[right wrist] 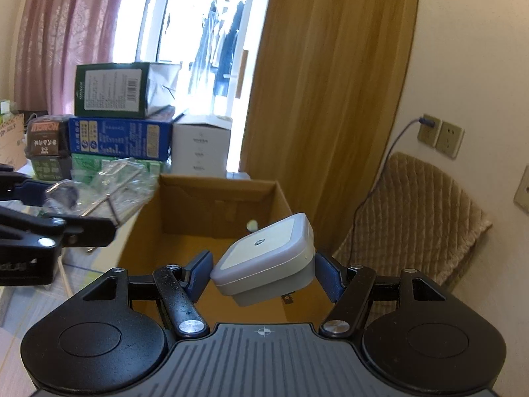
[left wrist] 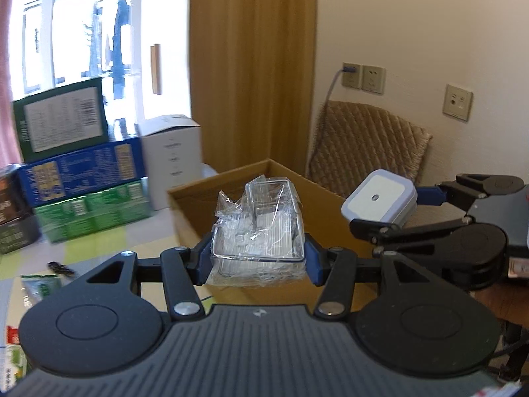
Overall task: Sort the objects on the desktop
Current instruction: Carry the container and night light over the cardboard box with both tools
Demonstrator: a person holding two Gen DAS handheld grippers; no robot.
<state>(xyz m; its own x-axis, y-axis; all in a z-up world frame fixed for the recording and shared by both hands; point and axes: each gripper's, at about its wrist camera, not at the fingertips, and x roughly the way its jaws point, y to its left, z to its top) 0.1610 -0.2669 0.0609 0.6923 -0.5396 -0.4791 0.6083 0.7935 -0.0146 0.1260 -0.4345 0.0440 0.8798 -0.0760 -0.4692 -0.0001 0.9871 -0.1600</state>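
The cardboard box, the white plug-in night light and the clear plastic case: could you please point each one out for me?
cardboard box [right wrist: 211, 198], right wrist view, inner back wall.
white plug-in night light [right wrist: 264, 248], right wrist view, top face.
clear plastic case [left wrist: 261, 231], left wrist view, wrapped top.

Looks like a lived-in home room, prob. bedroom or living rm. Landmark: the open cardboard box [right wrist: 211, 211] on the table w/ a pale checked cloth [left wrist: 99, 244]. Behind the box hangs a mustard curtain [right wrist: 327, 99]; left of that, a bright glass door [right wrist: 205, 33] w/ clothes drying outside, then a pink patterned curtain [right wrist: 69, 33]. Left of the box, stacked retail cartons [left wrist: 79, 165]. Right of it, a chair w/ quilted pad [right wrist: 423, 218] against a cream wall w/ sockets [right wrist: 439, 135], one w/ a cable plugged in.
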